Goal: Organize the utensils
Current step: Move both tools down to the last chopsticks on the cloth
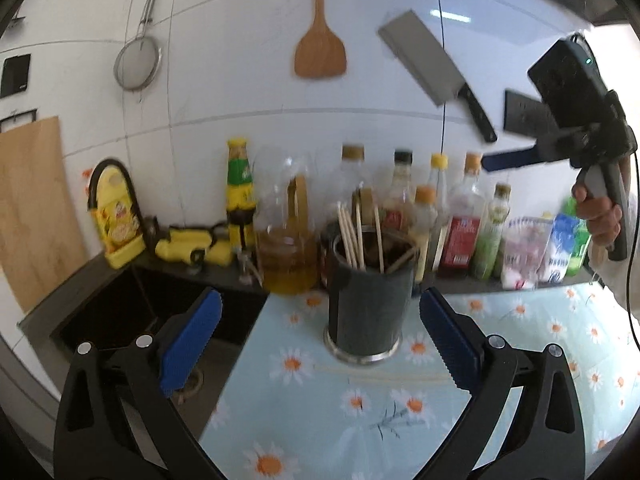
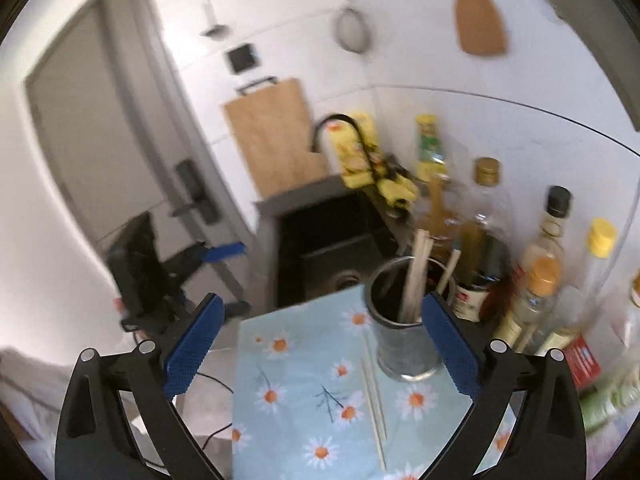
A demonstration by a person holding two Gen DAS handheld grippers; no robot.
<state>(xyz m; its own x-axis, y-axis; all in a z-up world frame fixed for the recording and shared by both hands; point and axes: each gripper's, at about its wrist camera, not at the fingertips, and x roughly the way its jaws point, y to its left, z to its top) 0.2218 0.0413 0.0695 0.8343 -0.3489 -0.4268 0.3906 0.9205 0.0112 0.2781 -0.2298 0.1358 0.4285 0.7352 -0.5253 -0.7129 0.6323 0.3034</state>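
Most chopsticks point(image 2: 414, 280) already stand in the holder point(image 2: 404, 336) at mid-frame, but we see one pair point(image 2: 374, 396) lying on the counter point(image 2: 304, 380) below it — left to do. Both our left tongs point(image 1: 320, 344) and right tongs point(image 2: 320, 348) gape wide, empty.

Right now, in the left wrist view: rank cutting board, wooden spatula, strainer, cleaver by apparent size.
1. cutting board, though the frame edge crops it
2. cleaver
3. wooden spatula and strainer look alike; fisheye distortion leaves their order unsure.
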